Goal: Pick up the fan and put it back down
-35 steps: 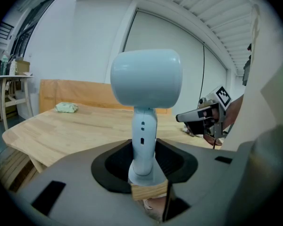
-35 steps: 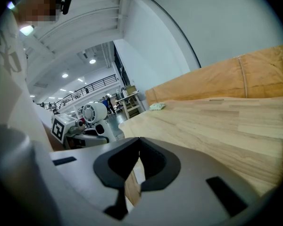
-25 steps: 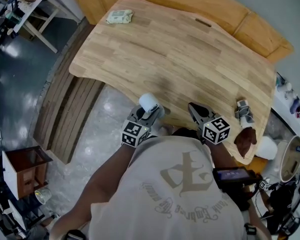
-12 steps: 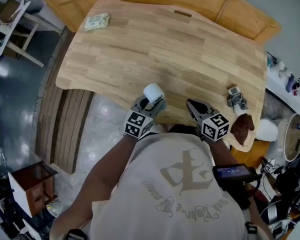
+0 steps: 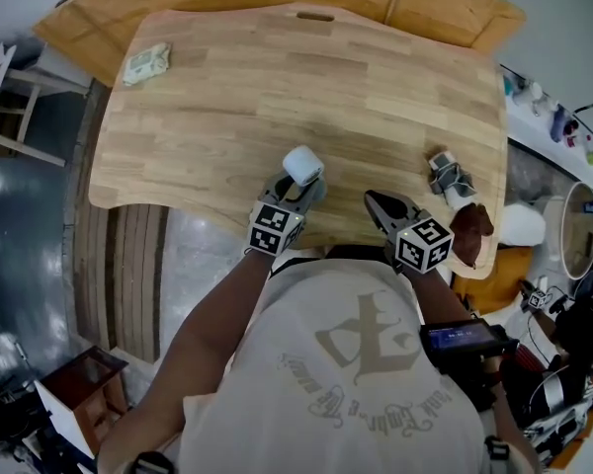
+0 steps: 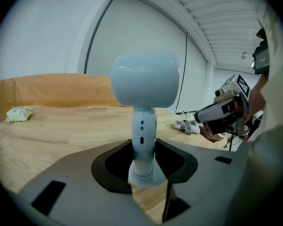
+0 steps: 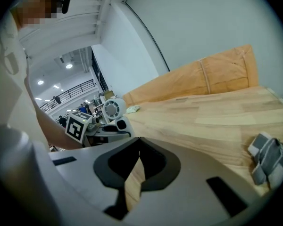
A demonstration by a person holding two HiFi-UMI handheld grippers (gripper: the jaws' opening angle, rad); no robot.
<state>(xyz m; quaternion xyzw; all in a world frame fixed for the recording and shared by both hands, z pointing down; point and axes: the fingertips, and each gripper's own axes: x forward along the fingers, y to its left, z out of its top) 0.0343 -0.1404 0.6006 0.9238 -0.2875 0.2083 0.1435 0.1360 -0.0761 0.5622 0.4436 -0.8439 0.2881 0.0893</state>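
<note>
A pale green packet (image 5: 145,64) lies on the wooden worktop (image 5: 376,87), well to the left of the fan (image 6: 144,84) and beyond it. The white fan stands upright over the worktop's near edge. Its stem is clamped between the jaws of the left tongs (image 5: 296,191), with its round head above them. Just right of the fan, the right tongs (image 7: 138,145) hang with jaws closed tip to tip on nothing. Farther right of the fan lies a grey-and-white folded thing (image 5: 448,178), and beside that, nearer the edge, a brown thing (image 5: 471,230).
</note>
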